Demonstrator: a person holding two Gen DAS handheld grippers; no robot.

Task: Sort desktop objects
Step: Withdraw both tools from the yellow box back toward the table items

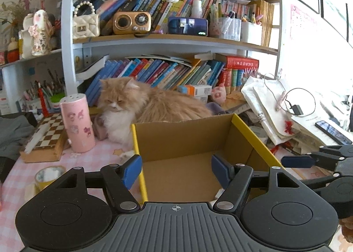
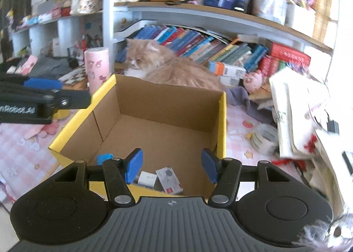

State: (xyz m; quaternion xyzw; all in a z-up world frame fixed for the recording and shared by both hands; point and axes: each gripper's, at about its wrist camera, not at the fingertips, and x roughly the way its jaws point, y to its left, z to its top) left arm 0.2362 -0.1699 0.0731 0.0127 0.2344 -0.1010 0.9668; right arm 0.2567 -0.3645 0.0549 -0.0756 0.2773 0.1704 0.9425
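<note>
Nearest, the left gripper (image 1: pixel 176 171) and the right gripper (image 2: pixel 172 167) both hang over the open cardboard box (image 2: pixel 167 102), jaws apart with nothing between the blue pads. A white card (image 2: pixel 169 180), a small white packet (image 2: pixel 147 178) and a blue item (image 2: pixel 105 157) lie on the box floor. Beside the box stands a pink bottle (image 1: pixel 77 123); behind it lies an orange cat (image 1: pixel 143 104), then the bookshelf (image 1: pixel 176 40).

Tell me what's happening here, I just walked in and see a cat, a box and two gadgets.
A person is tidying a desk with two handheld grippers. Both the left gripper and the right gripper hang open and empty over a yellow-edged cardboard box. A few small items already lie in the box. Rolls of tape remain on the pink tablecloth, and a cat sits behind the box.
</note>
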